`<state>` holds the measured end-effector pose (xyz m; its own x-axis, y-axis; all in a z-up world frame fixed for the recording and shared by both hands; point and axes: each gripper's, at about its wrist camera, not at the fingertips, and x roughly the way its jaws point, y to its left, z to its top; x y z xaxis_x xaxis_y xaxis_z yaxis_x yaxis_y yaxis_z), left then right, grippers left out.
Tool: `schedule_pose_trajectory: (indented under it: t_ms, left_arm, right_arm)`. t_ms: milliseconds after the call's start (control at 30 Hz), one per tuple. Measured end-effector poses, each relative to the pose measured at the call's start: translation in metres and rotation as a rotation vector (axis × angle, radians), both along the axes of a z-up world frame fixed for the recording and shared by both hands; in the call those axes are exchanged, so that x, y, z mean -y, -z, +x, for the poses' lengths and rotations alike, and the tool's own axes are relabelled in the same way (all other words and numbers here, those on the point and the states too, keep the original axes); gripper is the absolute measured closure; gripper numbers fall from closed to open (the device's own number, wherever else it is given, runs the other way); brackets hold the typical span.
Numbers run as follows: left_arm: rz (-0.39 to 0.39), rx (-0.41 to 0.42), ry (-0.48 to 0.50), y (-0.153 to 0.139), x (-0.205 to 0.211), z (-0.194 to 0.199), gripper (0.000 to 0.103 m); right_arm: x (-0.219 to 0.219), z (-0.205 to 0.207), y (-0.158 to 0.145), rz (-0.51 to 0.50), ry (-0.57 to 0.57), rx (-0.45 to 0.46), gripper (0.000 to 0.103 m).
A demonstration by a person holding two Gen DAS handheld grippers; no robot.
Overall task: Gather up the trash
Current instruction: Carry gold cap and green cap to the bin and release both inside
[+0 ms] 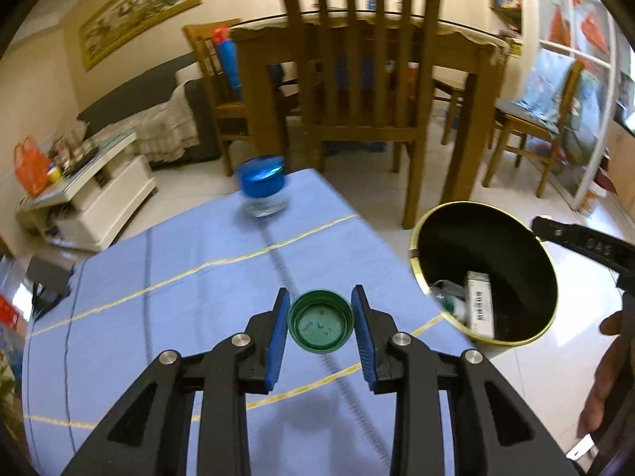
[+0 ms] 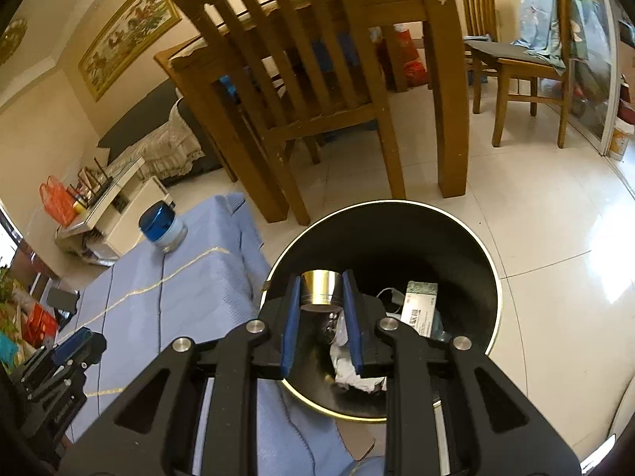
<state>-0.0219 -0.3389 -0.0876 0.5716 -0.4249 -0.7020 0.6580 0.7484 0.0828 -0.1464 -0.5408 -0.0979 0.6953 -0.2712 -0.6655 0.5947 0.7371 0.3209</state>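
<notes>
My left gripper is shut on a green bottle cap, held open side towards the camera above the blue cloth. My right gripper is shut on a small gold metal cap and holds it over the mouth of the black bin. The bin stands on the floor right of the cloth and holds a white and green carton, crumpled paper and other scraps. A jar with a blue lid stands at the cloth's far end, and also shows in the right wrist view.
A wooden chair and dining table stand just beyond the cloth and bin. Another chair stands at the right. A white low cabinet is at the left. The floor is glossy white tile.
</notes>
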Motion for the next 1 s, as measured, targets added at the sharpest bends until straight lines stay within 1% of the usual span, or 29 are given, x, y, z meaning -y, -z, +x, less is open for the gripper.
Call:
schedule_pose_trajectory:
  t_ms: [200, 333, 500, 700, 933, 967, 1000]
  left_arm:
    - [0.005, -0.001, 0.067, 0.004, 0.041, -0.013, 0.073]
    - [0.014, -0.004, 0.088, 0.009, 0.055, -0.017, 0.073]
    - [0.026, -0.015, 0.090, 0.016, 0.060, -0.017, 0.073]
    - [0.030, -0.018, 0.088, 0.016, 0.060, -0.015, 0.073]
    - [0.034, -0.016, 0.093, 0.019, 0.064, -0.017, 0.073]
    - [0.036, -0.015, 0.094, 0.020, 0.065, -0.017, 0.073]
    - [0.037, -0.015, 0.096, 0.020, 0.066, -0.017, 0.073]
  right_arm:
    - [0.016, -0.003, 0.012, 0.019, 0.038, -0.017, 0.082]
    - [0.028, -0.007, 0.020, 0.051, 0.058, -0.012, 0.082]
    - [0.030, -0.005, 0.025, 0.064, 0.054, -0.010, 0.082]
    - [0.030, -0.004, 0.025, 0.064, 0.051, -0.008, 0.082]
    - [0.037, -0.001, 0.036, 0.091, 0.068, -0.047, 0.081]
    - [0.039, 0.001, 0.039, 0.097, 0.074, -0.058, 0.079]
    - [0.042, 0.002, 0.042, 0.100, 0.080, -0.073, 0.068]
